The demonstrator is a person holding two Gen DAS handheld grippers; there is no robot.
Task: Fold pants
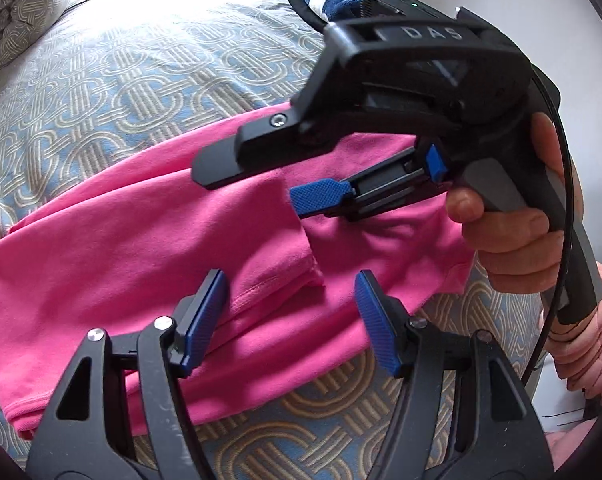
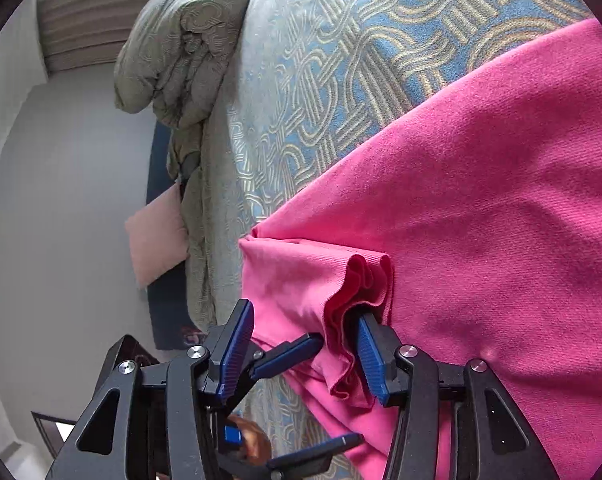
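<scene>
The pink pants (image 1: 149, 248) lie lengthwise along the bed's (image 1: 121, 80) near edge, their ruffled fold loose between the right gripper's (image 2: 305, 352) half-open jaws, the left gripper (image 1: 289, 320) hovering open and empty above.

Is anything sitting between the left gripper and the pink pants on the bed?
Nothing visible does. The left gripper hangs open right over the pink pants, with only air between its pads and the cloth. The right gripper hovers farther along the pants, off that path.
</scene>
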